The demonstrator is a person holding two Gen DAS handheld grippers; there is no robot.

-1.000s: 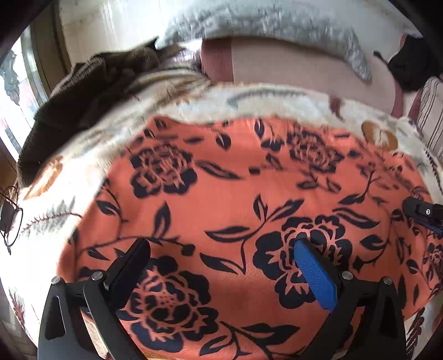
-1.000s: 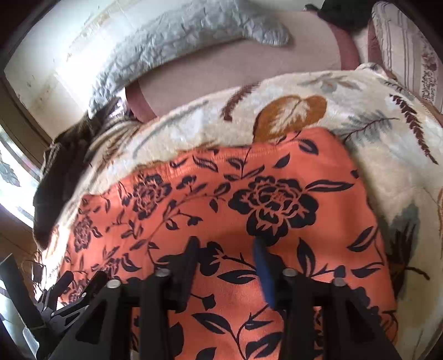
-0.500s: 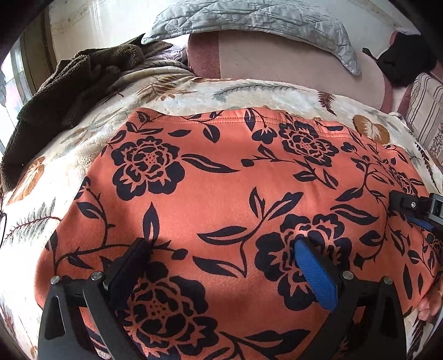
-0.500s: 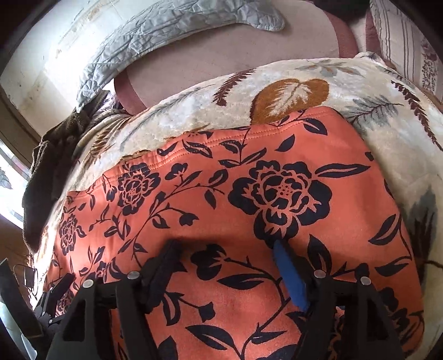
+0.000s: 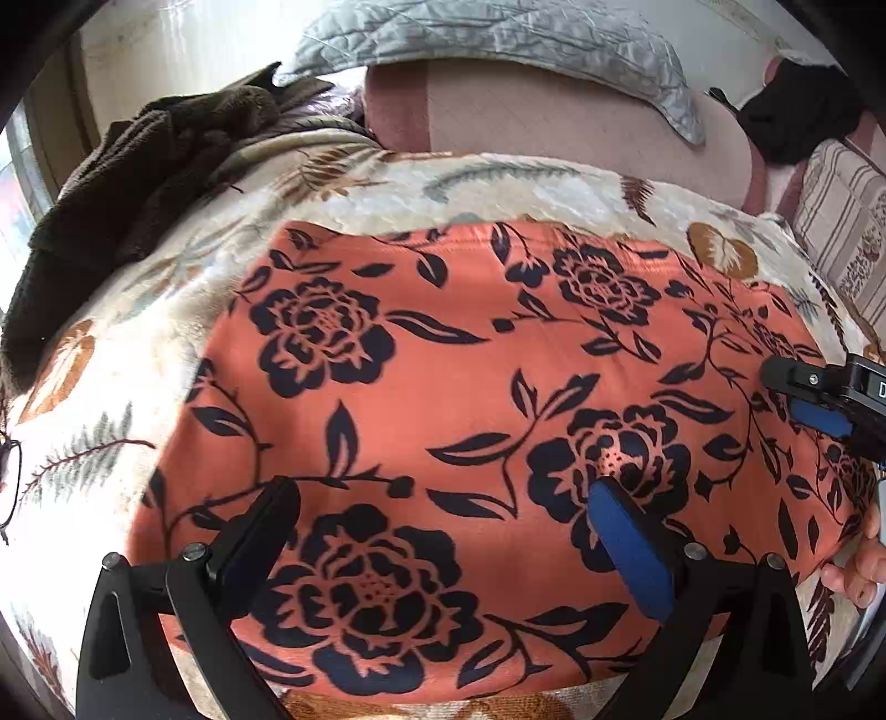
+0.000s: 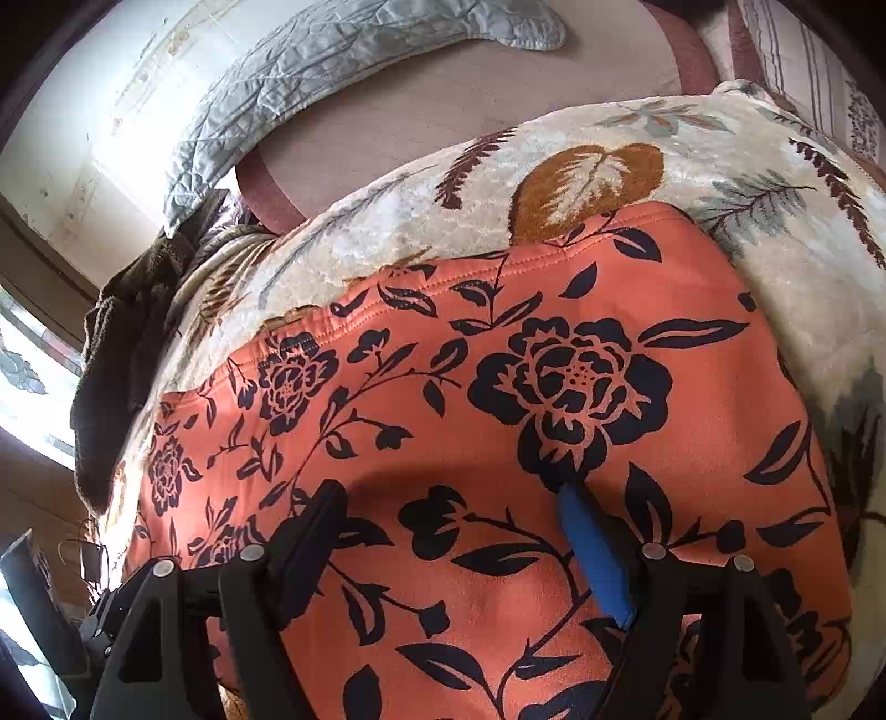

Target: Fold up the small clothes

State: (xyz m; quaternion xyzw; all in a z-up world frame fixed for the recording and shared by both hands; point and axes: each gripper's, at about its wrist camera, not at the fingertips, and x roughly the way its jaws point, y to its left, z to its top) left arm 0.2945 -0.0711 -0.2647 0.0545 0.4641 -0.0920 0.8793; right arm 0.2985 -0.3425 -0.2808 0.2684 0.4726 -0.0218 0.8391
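Note:
An orange garment with a black flower print (image 5: 459,387) lies flat on a cream leaf-patterned blanket (image 5: 138,343); it also fills the right wrist view (image 6: 498,443). My left gripper (image 5: 443,493) is open and empty, just above the garment's near left part. My right gripper (image 6: 451,493) is open and empty above the garment's near right part. The right gripper also shows at the right edge of the left wrist view (image 5: 830,393). The garment's near edge is hidden under the grippers in the right wrist view.
A dark brown knitted cloth (image 5: 144,166) lies bunched at the far left. A grey quilted pillow (image 5: 498,39) rests on a pink bolster (image 5: 554,116) at the back. A black item (image 5: 797,122) and a striped cushion (image 5: 841,221) sit at the far right.
Both grippers have drawn back toward the near edge of the garment. The right gripper's jaws have opened wider. The garment lies as before.

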